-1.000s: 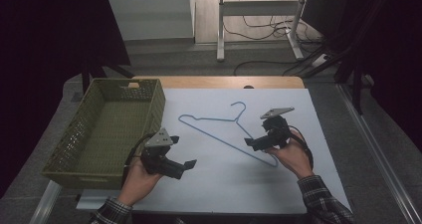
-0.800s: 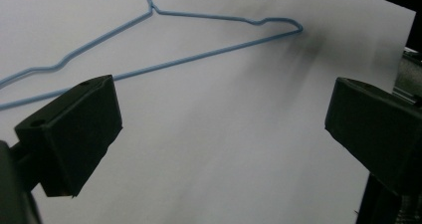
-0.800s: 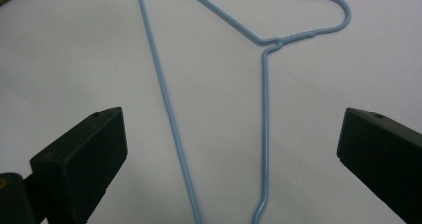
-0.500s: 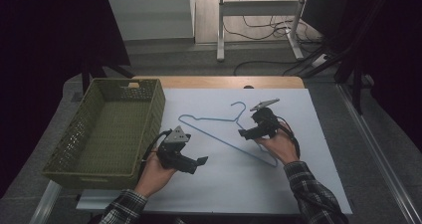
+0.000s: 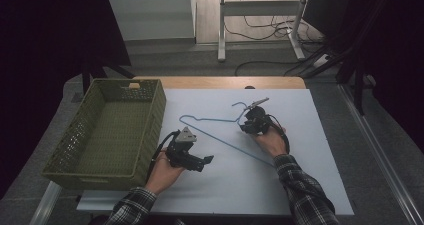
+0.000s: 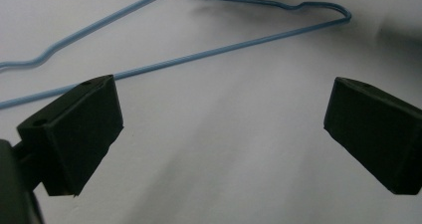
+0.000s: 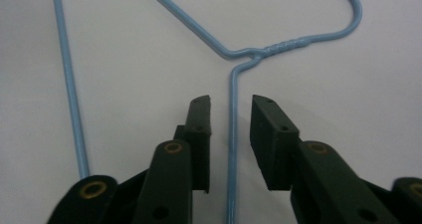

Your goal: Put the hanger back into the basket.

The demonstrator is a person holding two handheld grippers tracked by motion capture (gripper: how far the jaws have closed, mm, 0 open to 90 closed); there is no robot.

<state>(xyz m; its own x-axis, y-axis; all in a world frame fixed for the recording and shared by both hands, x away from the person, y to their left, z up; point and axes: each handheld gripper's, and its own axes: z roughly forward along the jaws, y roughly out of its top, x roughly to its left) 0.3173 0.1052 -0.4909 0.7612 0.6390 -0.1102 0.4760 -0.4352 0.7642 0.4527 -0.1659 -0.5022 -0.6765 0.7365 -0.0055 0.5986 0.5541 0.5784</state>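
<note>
On the white table sheet [image 5: 300,175], centre: blue wire hanger [image 5: 220,135] lying flat, hook end toward the far side, just right of the olive mesh basket [image 5: 107,130] and not touching it

Right gripper [image 5: 250,125] is down at the hanger's neck end, near the hook. High view only gives that much; the hand [image 5: 270,140] hides the jaws. Right gripper view settles it: one shoulder wire runs straight up between the two black pads [image 7: 271,134], twisted neck and hook just beyond the tips. Jaws have just been closing and now stand narrow, but there's a sliver of daylight on each side of the wire, so straddling it, not clamped yet

Left gripper [image 5: 192,160] sits in front of the basket's near right corner, near the hanger's long bottom bar but apart from it. Left gripper view: jaws spread wide, bare sheet between them, bottom bar crossing just past the left tip, and the notched shoulder corner visible further out. That view also catches a black tip of the right gripper at its top edge by the neck; the basket appears in the high view
</note>
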